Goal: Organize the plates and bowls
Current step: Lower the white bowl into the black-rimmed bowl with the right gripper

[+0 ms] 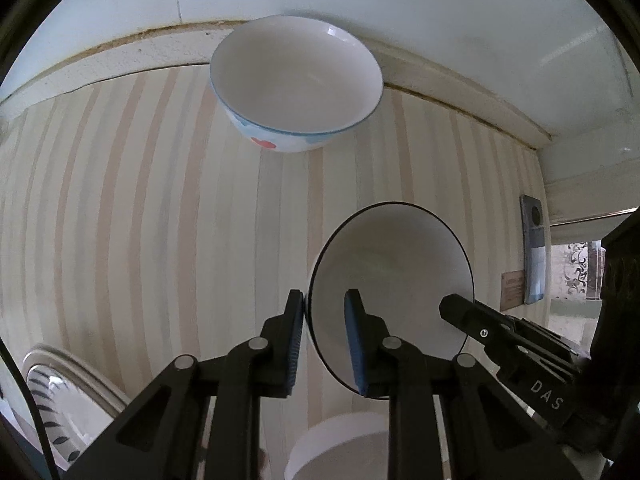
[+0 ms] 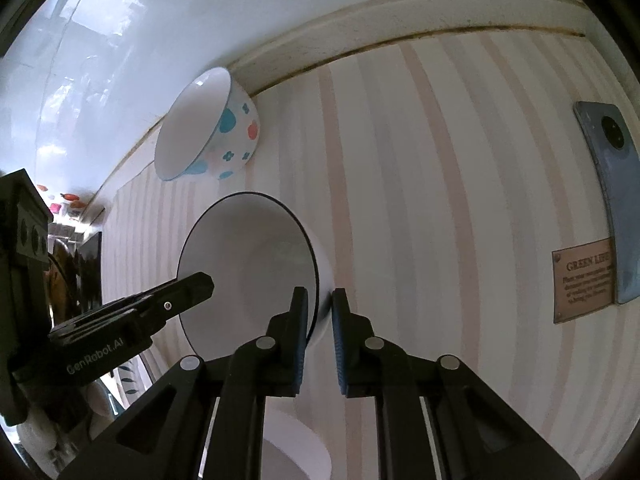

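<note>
- Left wrist view shows a white bowl with a dark rim tilted above the striped table, held by both tongs.
- The left tongs pinch the bowl's left rim, one pad outside the wall and one inside.
- The right tongs pinch the opposite side of that bowl, the wall squeezed between the two blue pads.
- A second bowl with blue and red spots stands well apart, at the far edge of the table against the white wall.
- A patterned plate lies at the lower left, and a plain white dish sits beneath the left tongs.
- A blue phone lies beside a brown label on the table's right side.
</note>
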Demonstrator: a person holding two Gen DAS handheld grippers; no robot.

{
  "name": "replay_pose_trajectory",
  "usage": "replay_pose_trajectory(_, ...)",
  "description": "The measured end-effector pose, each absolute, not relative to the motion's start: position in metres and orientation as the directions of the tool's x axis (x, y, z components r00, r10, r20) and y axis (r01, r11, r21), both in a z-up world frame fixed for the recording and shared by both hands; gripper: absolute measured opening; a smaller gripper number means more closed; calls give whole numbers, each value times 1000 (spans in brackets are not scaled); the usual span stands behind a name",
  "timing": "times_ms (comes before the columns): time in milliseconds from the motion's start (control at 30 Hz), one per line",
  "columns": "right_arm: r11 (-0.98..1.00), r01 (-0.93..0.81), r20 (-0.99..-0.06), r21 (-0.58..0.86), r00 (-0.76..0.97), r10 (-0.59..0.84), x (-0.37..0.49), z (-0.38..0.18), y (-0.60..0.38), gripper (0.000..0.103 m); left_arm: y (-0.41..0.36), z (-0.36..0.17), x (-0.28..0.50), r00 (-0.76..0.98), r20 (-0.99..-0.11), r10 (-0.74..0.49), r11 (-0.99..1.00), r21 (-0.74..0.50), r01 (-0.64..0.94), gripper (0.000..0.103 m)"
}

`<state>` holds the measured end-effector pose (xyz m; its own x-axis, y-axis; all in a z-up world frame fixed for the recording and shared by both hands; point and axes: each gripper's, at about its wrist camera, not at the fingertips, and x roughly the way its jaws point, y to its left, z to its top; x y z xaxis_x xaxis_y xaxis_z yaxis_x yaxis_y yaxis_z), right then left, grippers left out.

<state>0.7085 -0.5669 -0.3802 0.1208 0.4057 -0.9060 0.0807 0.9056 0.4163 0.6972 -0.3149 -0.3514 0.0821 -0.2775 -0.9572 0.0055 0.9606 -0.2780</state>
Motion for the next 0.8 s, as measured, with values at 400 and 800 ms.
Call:
replay_pose_trajectory(400, 897, 26, -888, 441, 155, 432, 673, -322, -569, 14, -303, -293, 655, 142, -946, -290, 957, -285, 53, 19)
replay_pose_trajectory(800, 886, -16, -877, 464, 131, 461, 603, -289, -560, 14, -293, -271, 601, 163, -943, -292, 956, -285, 65, 19)
